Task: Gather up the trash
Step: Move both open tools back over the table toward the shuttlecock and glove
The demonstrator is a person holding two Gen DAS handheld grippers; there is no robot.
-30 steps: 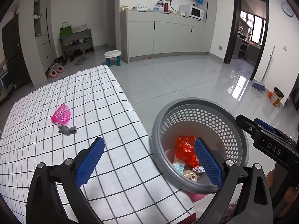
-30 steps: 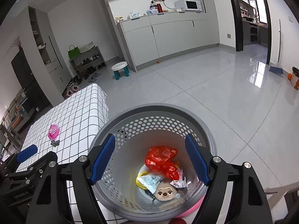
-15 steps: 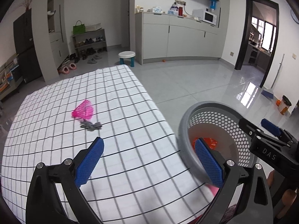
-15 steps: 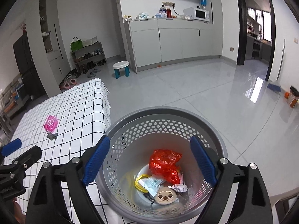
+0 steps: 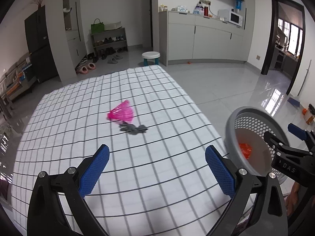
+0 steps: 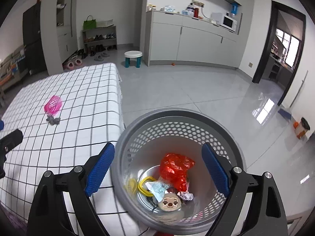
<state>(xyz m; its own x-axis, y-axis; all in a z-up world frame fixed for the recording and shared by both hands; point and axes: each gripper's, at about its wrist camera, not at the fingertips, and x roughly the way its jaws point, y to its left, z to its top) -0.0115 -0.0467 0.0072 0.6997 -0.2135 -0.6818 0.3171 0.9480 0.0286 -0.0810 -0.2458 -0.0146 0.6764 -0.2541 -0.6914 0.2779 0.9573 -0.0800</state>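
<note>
Your left hand-held gripper [image 5: 156, 163] is released, its blue pads spread wide with nothing between them, and it hangs over the checked cloth of the desk [image 5: 78, 102]. Straight ahead at 12 o'clock, well beyond the pads, the pink shuttlecock [image 5: 121, 112] lies on its side, and the crumpled grey scrap [image 5: 132, 128] lies just beside it on the nearer side. Nothing lies on the cloth between your pads and these two pieces. At 3 o'clock in the left wrist view the grey perforated basket [image 5: 254, 111] stands off the desk's edge, and the black body of your other tool crosses in front of its far rim.

Your right hand-held gripper [image 6: 157, 169] is also released, jaws wide and gripping nothing; they straddle the basket's rim [image 6: 177, 113], apart from it. Below them in the bottom lie a red plastic bag [image 6: 174, 167], a yellow ring [image 6: 144, 184], a printed wrapper [image 6: 158, 188], a round sloth-face sticker [image 6: 170, 203] and a crumpled foil wad [image 6: 186, 196]. From this view the shuttlecock sits at 10 o'clock on the cloth. Farther out, a white stool [image 6: 133, 58] stands on the tiled floor at 12 o'clock, before the cabinets.
</note>
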